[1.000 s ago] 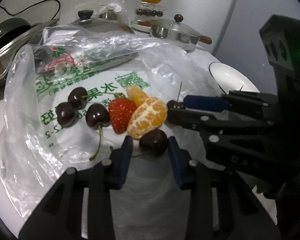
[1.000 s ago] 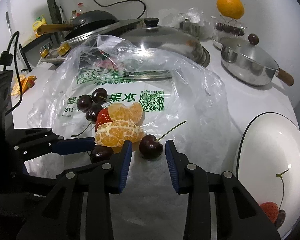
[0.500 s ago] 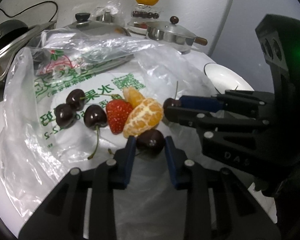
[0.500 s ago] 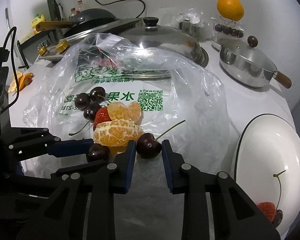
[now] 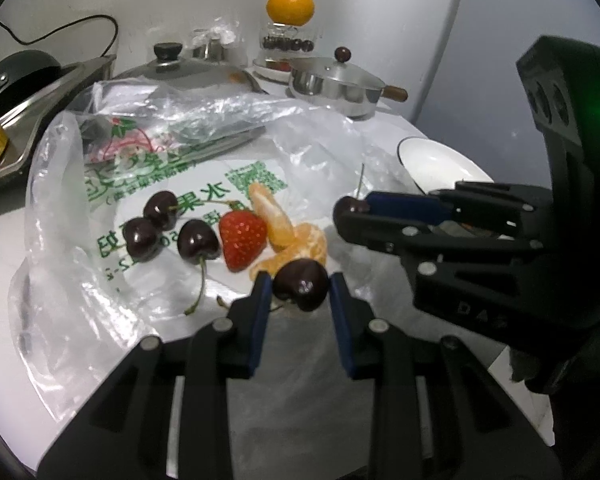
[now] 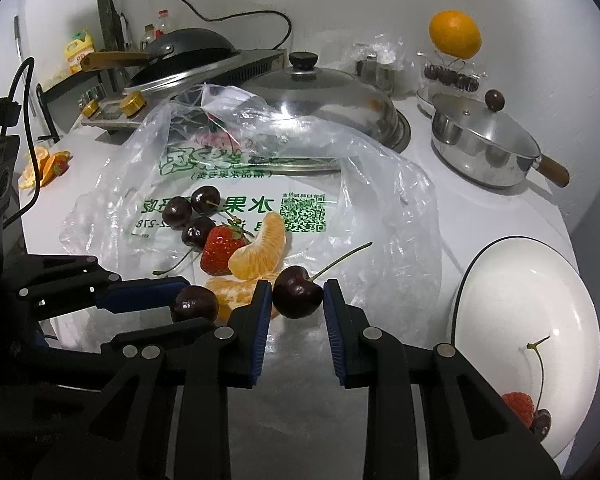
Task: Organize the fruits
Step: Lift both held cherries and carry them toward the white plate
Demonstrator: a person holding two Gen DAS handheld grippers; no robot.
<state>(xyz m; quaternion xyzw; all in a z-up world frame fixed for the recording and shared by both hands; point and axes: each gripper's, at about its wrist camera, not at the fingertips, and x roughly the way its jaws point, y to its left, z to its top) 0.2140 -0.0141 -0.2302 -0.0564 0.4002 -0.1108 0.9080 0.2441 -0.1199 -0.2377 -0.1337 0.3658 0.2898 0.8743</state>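
Cherries sit with a strawberry [image 5: 242, 240] and peeled orange segments [image 5: 296, 246] on a clear plastic bag [image 5: 80, 280] spread over the white bench [image 5: 0, 248], and each claw has one. In the left wrist view, the left claw [image 5: 298, 290] is pinching a stemless cherry [image 5: 300, 285] at the near edge of the pile, its blue pads tight on both sides, its jaws having just been closing on the fruit. Over to the right, the right claw [image 5: 352, 210] grips a second cherry whose stem points up. A white bowl [image 5: 440, 160] waits farther right. In the right wrist view, the right claw [image 6: 296, 300] squeezes the stemmed cherry [image 6: 296, 297], jaws likewise just closed around it, with the stem left free and slanting to the far right, probably so the grip lands on the firm body. The left claw [image 6: 192, 304] shows at left with its cherry. The bowl's rim [image 6: 480, 264] lies at the right, already holding a strawberry and a cherry, so it looks like the sorting destination.
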